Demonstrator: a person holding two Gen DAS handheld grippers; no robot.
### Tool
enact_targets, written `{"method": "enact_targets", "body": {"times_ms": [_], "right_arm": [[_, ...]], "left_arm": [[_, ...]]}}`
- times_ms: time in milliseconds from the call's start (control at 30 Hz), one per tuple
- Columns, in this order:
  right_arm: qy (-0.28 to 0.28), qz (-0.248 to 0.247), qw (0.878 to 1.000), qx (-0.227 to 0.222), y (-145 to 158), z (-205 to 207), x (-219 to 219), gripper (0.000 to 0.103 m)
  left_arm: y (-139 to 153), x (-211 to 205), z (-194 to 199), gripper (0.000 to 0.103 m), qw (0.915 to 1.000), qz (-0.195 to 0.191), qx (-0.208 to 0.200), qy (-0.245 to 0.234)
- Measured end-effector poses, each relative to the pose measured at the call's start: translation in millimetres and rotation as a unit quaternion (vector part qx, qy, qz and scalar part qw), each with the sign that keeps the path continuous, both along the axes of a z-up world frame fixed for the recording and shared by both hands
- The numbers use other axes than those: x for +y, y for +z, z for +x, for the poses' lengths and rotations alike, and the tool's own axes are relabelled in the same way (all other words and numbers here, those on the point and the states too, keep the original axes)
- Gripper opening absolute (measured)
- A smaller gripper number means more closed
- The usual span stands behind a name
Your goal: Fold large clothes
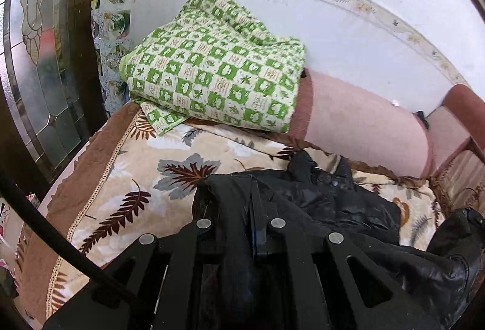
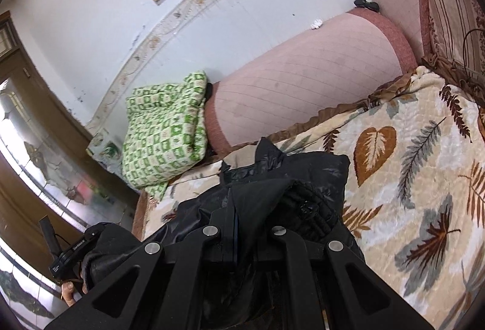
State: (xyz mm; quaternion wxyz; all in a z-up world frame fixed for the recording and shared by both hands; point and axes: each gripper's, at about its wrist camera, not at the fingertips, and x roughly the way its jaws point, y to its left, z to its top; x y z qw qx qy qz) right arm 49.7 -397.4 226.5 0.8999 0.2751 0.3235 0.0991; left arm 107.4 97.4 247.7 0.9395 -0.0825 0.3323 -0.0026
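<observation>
A black padded jacket [image 1: 333, 202] lies bunched on a leaf-patterned blanket [image 1: 136, 178] that covers a sofa seat. In the left wrist view my left gripper [image 1: 253, 199] is shut on a fold of the jacket, and the dark cloth drapes over its fingertips. The right wrist view has my right gripper [image 2: 235, 208] shut on another edge of the same jacket [image 2: 303, 178], with quilted lining bulging to its right. Part of the left gripper's body [image 2: 72, 251], held by a hand [image 2: 68, 290], shows at the lower left of the right wrist view.
A folded green-checked blanket [image 1: 212, 66] [image 2: 163, 129] rests at the far end of the seat against the pink sofa back [image 1: 363, 123]. A wood-framed glass door [image 1: 39, 57] stands to the left. The leaf blanket [image 2: 409, 163] spreads bare to the right.
</observation>
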Motion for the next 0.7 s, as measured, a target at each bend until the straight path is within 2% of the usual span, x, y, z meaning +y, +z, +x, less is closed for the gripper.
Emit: {"method": "enact_targets", "body": {"times_ms": [167, 333, 467, 700], "right_arm": [[-0.016, -0.008, 1.000, 0.015, -14.2, 32.4, -4.9, 0.007], [-0.021, -0.016, 0.998, 0.049, -41.9, 70.2, -8.1, 0.007], [-0.027, -0.023, 0.997, 0.066, -66.0, 91.2, -8.2, 0.007], [-0.036, -0.035, 0.994, 0.093, -99.4, 130.3, -15.8, 0.007]], "left_arm": [[-23.0, -0.8, 45.9, 0.008, 0.9993, 0.011, 0.025, 0.024], [-56.5, -3.7, 87.2, 0.008, 0.9976, 0.016, 0.058, 0.034], [-82.1, -8.1, 108.7, 0.008, 0.9957, 0.037, 0.070, 0.047], [-108.3, -3.8, 143.5, 0.011, 0.9934, 0.029, 0.099, 0.051]]}}
